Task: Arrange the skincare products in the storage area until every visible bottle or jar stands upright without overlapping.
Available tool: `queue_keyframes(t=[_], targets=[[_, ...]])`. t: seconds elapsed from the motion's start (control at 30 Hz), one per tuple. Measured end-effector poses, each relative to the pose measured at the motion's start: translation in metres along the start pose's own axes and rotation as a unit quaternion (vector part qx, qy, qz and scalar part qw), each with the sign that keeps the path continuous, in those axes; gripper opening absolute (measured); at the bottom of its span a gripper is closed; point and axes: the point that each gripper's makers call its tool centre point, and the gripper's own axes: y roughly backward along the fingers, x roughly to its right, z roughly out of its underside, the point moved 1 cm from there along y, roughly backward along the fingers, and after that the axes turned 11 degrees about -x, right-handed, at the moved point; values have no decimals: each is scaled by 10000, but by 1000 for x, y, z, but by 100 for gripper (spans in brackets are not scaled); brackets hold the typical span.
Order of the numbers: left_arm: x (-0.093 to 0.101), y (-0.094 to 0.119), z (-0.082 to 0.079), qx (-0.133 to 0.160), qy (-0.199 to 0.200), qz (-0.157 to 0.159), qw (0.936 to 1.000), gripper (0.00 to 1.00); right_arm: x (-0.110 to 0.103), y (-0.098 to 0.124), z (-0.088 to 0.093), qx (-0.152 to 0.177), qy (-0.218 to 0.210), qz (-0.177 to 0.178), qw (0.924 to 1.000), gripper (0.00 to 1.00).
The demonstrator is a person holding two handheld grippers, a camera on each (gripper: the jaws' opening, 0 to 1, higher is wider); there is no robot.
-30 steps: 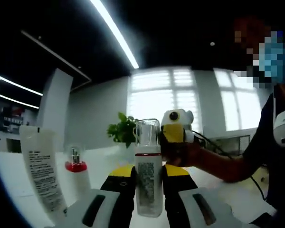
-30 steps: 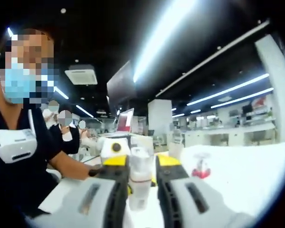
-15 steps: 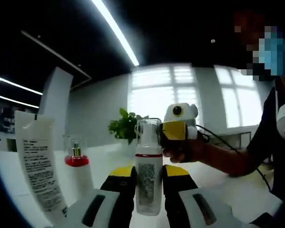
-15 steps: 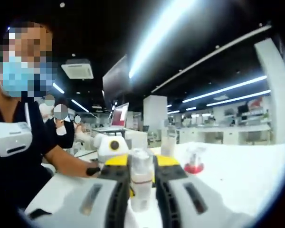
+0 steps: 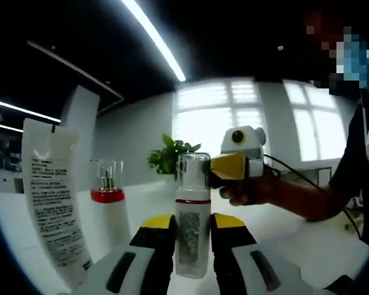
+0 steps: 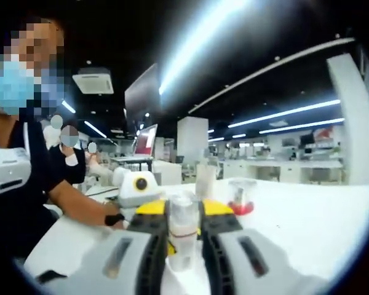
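A slim bottle (image 5: 192,236) with a clear cap and a red band stands upright between the jaws of my left gripper (image 5: 192,224), which is shut on its lower body. My right gripper (image 5: 234,167), held by a hand, reaches in from behind at cap height. In the right gripper view the same bottle (image 6: 183,236) sits between the jaws of my right gripper (image 6: 183,212), which press on its sides near the cap. The left gripper (image 6: 138,187) faces it from beyond. A white printed tube (image 5: 52,203) and a small red-collared bottle (image 5: 108,190) stand upright to the left.
The white table (image 5: 289,239) stretches around the bottles. A green plant (image 5: 172,157) stands behind, in front of the windows. The red-collared bottle (image 6: 240,200) and a pale tube (image 6: 205,180) stand past my right jaws. A person (image 6: 15,184) is close on the left.
Both views have shifted a little with the hands. The tube and red-collared bottle now sit higher in the left gripper view. The held bottle stays between both pairs of jaws.
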Motion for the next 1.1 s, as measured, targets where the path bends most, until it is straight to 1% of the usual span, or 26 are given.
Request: queue_keyframes(t=[0.57, 0.9, 1.1], targets=[[-20, -7, 21, -177, 88, -305, 9993, 22, 16, -9, 22, -303, -89, 347, 9989, 18], [-26, -9, 27, -269, 51, -409, 9988, 22, 22, -12, 29, -391, -117, 469, 9981, 18], [-29, -11, 31, -393, -8, -525, 9978, 22, 24, -14, 34, -460, -128, 517, 9975, 18]])
